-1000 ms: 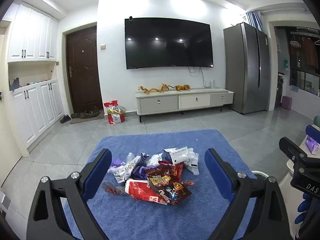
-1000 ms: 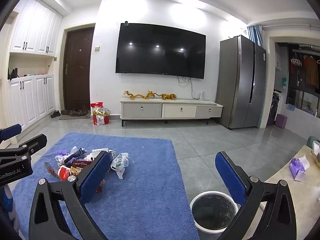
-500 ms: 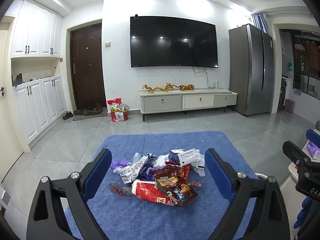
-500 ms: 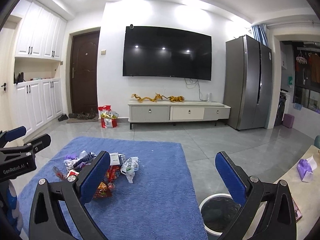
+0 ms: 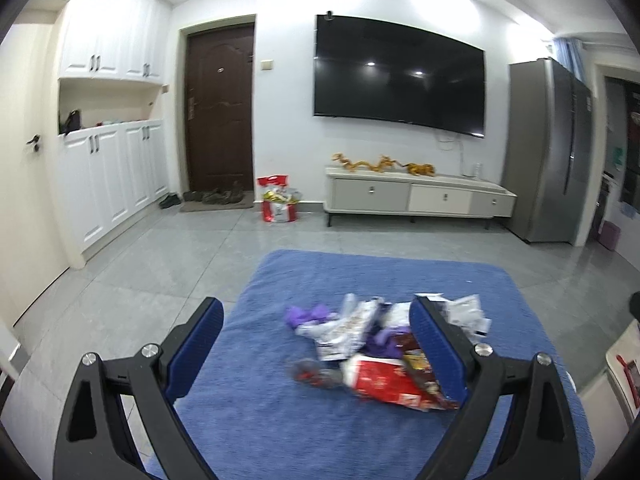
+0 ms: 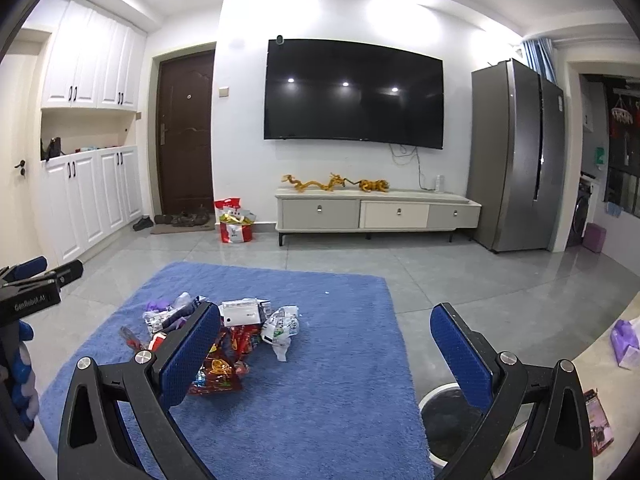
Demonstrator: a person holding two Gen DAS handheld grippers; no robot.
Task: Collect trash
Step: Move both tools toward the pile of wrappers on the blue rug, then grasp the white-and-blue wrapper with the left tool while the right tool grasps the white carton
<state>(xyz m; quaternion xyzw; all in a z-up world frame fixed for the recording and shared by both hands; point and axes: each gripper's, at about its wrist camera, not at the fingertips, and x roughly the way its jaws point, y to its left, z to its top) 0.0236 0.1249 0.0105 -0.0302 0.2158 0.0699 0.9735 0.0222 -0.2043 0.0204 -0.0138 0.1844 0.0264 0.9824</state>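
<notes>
A heap of trash (image 5: 380, 344) lies on the blue rug (image 5: 360, 280): red and white snack wrappers, purple scraps and crumpled white plastic. My left gripper (image 5: 316, 320) hovers open above the rug, its right finger overlapping the heap's right part. In the right wrist view the same trash heap (image 6: 224, 336) sits left of centre on the rug (image 6: 340, 340). My right gripper (image 6: 326, 324) is open and empty, its left finger in front of the heap. A round white bin (image 6: 444, 416) with a dark inside stands at the rug's right corner, behind the right finger.
A TV cabinet (image 6: 376, 212) and wall TV stand at the far wall, a fridge (image 6: 516, 156) to the right, white cupboards (image 6: 92, 196) and a door on the left. A red bag (image 6: 234, 224) stands by the door. A pale table edge with a purple wrapper (image 6: 624, 340) is at right.
Both views have swung to the left, so the trash heap sits further right in each frame. The left view is slightly blurred from motion. Both grippers stay open.
</notes>
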